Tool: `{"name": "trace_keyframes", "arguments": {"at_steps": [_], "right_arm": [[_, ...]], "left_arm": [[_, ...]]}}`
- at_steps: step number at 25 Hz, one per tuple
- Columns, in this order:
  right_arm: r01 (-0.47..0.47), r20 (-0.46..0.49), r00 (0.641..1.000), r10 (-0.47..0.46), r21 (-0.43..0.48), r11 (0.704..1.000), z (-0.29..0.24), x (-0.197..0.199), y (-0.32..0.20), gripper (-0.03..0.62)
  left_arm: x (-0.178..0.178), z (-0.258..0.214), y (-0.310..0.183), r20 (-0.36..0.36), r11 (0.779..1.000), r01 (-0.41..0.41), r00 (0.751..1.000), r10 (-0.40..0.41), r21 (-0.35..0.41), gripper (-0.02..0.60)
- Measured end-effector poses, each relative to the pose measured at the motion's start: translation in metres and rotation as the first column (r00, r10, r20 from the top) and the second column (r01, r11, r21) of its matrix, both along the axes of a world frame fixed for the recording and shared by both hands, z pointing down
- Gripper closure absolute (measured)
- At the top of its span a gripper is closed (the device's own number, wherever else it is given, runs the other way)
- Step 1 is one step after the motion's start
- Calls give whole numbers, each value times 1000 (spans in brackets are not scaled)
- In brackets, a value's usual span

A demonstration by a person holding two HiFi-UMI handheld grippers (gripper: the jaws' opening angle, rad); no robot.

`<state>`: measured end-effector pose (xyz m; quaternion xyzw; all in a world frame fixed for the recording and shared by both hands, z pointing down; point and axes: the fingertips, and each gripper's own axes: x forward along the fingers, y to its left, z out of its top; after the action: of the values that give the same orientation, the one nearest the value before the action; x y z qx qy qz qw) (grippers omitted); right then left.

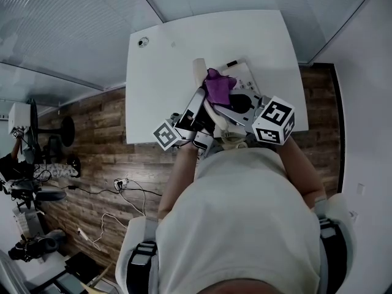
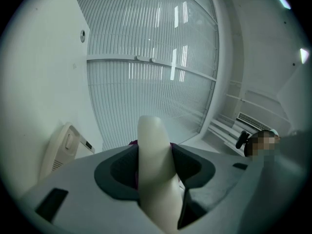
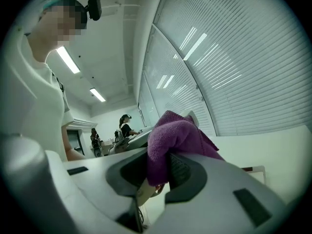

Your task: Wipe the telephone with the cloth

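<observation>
The white worktop (image 1: 165,60) carries the telephone base (image 1: 248,78), and everything I name sits against that base. The base looks like a stiff plastic shell, light enough to skid under a hard wipe, so I judge it wants gentle strokes or a steadying touch. The cream handset (image 1: 199,69) is lifted off the base, just beside its left edge, tip upward. My left gripper (image 1: 199,98) is clamped on its middle, with the dark pads tight against both sides. It is smooth, rounded and hard, so probably slippery. Mid-body, where I have it, seems the safest hold, leaving both ends free for wiping. The purple cloth (image 1: 218,86) hangs over the base's near-left corner, touching or nearly touching the handset. It is pinched between the jaws of my right gripper (image 1: 224,100) with a thick fold bulging out above them. It is soft, fluffy and limp, and a bunched hold suits it. I can read no brand, label or writing anywhere.
</observation>
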<state>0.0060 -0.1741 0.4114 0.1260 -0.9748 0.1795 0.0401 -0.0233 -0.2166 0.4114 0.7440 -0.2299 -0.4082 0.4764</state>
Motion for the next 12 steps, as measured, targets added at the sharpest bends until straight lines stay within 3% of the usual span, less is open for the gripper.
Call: {"name": "trace_keyframes", "arguments": {"at_steps": [5,12], "right_arm": [[69,-16,997,-69,-2,998,5,2,12,505],[88,-28,996,-88,-5,996,8,2,15,505]], "left_arm": [[-5,4,-2,0,1000,23,1000,-23,-11,356],[-9,5,-4,6,999,46,999,-46,-12,357]]}}
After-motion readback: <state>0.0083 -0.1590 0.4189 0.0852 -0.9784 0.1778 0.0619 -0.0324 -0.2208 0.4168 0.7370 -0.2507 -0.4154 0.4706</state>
